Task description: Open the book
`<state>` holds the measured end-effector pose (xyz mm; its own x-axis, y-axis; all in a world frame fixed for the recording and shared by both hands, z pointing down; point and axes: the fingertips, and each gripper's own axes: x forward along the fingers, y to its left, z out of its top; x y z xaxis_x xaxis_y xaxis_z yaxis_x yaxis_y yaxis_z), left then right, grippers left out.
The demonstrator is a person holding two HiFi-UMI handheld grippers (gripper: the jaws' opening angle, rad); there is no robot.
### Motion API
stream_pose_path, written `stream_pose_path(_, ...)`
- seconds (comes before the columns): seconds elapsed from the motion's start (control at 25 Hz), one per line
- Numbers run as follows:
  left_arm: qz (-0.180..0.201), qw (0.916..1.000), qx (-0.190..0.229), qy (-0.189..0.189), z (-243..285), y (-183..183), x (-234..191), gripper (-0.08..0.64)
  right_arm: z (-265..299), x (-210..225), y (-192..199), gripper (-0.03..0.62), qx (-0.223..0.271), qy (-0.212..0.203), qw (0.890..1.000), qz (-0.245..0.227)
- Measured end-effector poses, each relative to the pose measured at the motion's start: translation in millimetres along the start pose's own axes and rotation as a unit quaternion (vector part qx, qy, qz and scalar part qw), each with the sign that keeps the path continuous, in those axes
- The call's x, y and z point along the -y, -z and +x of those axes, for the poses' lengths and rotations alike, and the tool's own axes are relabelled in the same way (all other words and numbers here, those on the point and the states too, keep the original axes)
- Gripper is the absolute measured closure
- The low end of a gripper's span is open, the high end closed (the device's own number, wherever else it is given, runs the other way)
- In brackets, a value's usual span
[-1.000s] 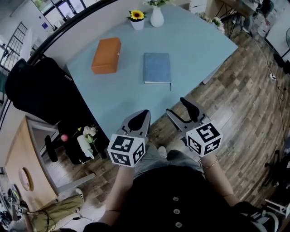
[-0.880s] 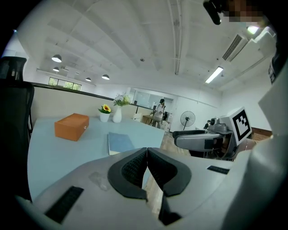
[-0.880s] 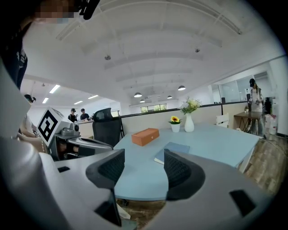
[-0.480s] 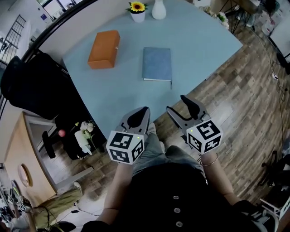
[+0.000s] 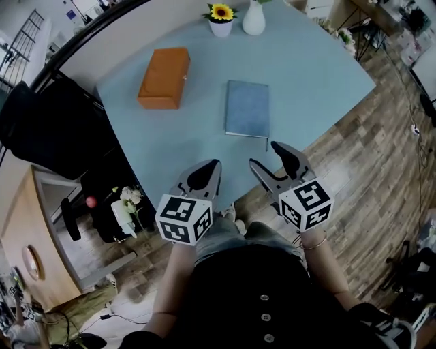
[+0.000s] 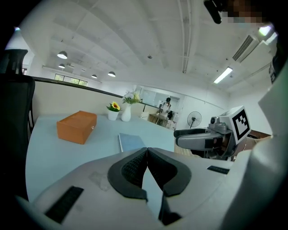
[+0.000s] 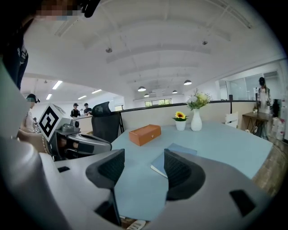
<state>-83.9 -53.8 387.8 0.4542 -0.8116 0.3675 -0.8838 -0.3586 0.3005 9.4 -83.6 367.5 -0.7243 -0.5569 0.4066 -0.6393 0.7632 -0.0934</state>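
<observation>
Book: the blue book [image 5: 247,109] is lying flat and shut on the pale blue table [image 5: 184,136], near the edge closest to you, with its thin ribbon trailing off the near corner.
Progress: you are not touching the cover yet, so I judge the whole opening is left to do.
Right gripper: your right gripper [image 5: 266,157] is hovering with its jaws spread and nothing between them; the book is sitting at about 11 o'clock from it, apart. Its own view is showing the book [image 7: 159,164] through the gap.
Left gripper: your left gripper [image 5: 212,167] is hanging off the table edge with its pads pressed together on nothing; the book is at about 1 o'clock from it.
Neighbours: the orange box [image 5: 164,78] is resting at 10 o'clock from the book, well apart; the sunflower pot [image 5: 221,13] and the white vase [image 5: 253,20] are standing around 12 o'clock, at the far edge.
Change: against half a second ago, the book is showing lower and further right in the head view; it is staying shut, and both grippers are keeping the same jaw states.
</observation>
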Motion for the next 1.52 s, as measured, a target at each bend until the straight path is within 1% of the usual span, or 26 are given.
stream_pose_path(0.16, -0.008, 1.0000, 0.002, -0.005, 8.7, -7.3, -18.5, 0.546, 19.6, 4.4, -6.8, 0.333, -0.011, -0.009, 1.000, -0.009)
stream_pose_path(0.32, -0.017, 0.9998, 0.001, -0.006, 16.6, -10.9, -34.5, 0.547, 37.0, 9.2, -12.9, 0.351, -0.015, -0.009, 1.000, -0.014)
stream_pose_path(0.56, -0.026, 0.9996, -0.003, -0.009, 26.1, -12.0, -56.1, 0.546, 60.9, 13.2, -13.3, 0.353, -0.034, -0.015, 0.999, -0.019)
stream_pose_path(0.76, -0.037, 0.9992, -0.015, -0.008, 32.6, -3.8, -71.4, 0.546, 77.9, 13.7, -5.5, 0.365, -0.060, -0.018, 0.998, -0.025)
stream_pose_path(0.92, -0.043, 0.9989, -0.018, 0.002, 38.0, -0.8, -80.4, 0.546, 92.7, 11.7, -0.6, 0.377, -0.078, -0.021, 0.996, -0.036)
stream_pose_path(1.16, -0.053, 0.9980, -0.027, 0.020, 44.5, 5.5, -82.5, 0.547, 107.7, 10.1, 12.6, 0.402, -0.114, -0.022, 0.992, -0.046)
stream_pose_path(1.52, -0.075, 0.9958, -0.042, 0.032, 55.9, 20.5, -93.1, 0.547, 130.4, 14.7, 33.4, 0.422, -0.157, -0.018, 0.986, -0.056)
